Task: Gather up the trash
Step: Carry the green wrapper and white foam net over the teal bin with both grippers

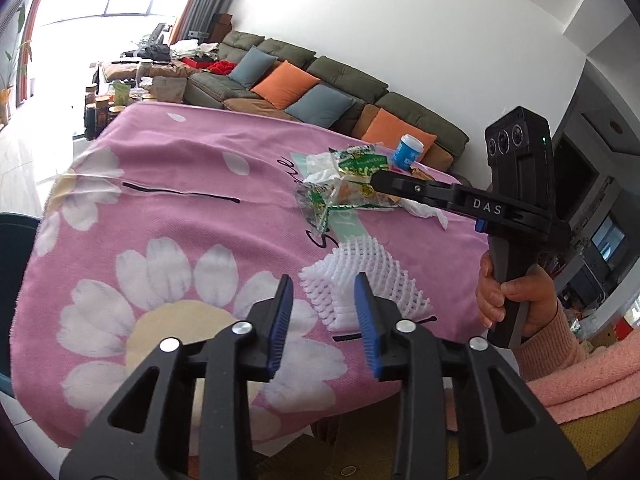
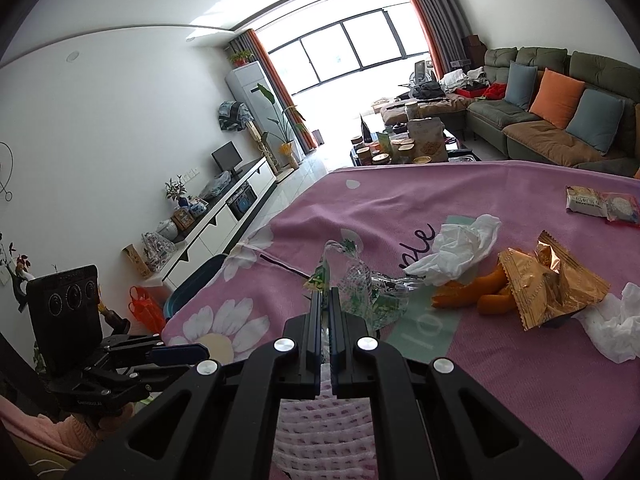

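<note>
The step in hand looks like a pick-up in the middle of clearing litter off the table [image 1: 192, 216], which is draped in a pink cloth printed with white daisies. The right hand-held gripper [image 2: 326, 300] has its jaws closed on the near edge of a crumpled clear plastic wrapper with green print [image 2: 360, 284]; the film can be seen pinched between the black fingers, and the rest of the wrapper trails away from the tips toward the far right. In the left wrist view the same wrapper [image 1: 320, 200] hangs off the tip of that gripper, with its free end spilling to the left.

The wrapper's long axis runs roughly in line with the gripper's fingers and a little to the right of them, from the pinched end out to the loose end lying beside a wad of white tissue [image 2: 460, 248]. It is limp, so I would expect it to droop and swing once it is lifted.

The left hand-held gripper [image 1: 324, 312] stands partly open with nothing between its blue pads [image 1: 280, 320]; just beyond its tips lies a white foam fruit net [image 1: 360, 280], near the table's near edge.

The next move, as I judge it, is to carry the wrapper to a bin. A dark teal container [image 2: 196, 284] shows past the table's left edge, but I cannot tell whether it is the bin. Orange peel pieces [image 2: 472, 296], a torn gold foil packet [image 2: 552, 288] and more white tissue [image 2: 616, 328] remain on the right
</note>
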Motion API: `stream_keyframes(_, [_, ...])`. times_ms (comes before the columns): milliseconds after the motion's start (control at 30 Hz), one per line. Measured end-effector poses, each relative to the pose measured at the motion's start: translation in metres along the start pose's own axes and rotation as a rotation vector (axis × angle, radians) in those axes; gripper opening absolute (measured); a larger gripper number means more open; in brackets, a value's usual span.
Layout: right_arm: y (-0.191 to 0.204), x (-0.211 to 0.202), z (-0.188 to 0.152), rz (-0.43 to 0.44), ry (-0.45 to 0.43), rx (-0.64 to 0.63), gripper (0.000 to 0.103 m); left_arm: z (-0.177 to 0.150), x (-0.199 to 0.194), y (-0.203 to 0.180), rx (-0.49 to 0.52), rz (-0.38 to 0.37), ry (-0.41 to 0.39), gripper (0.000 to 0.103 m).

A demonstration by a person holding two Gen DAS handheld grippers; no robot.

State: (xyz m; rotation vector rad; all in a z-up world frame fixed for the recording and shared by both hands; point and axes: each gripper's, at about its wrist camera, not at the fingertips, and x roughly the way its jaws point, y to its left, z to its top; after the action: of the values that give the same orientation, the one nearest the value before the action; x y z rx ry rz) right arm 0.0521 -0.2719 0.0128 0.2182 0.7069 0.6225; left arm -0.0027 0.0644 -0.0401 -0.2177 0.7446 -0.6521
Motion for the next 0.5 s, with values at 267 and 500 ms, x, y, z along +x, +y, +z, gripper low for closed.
stream_keyframes(267, [-0.002,-0.001,-0.006,-0.015,0.013,0.011,0.002,0.002,0.051,0.002,-0.015,-0.017,0.097,0.056])
stream_keyframes(500, [-0.001,0.004,-0.006,-0.011,0.02,0.008,0.002,0.001,0.047,0.0,-0.013,-0.012,0.067,0.012])
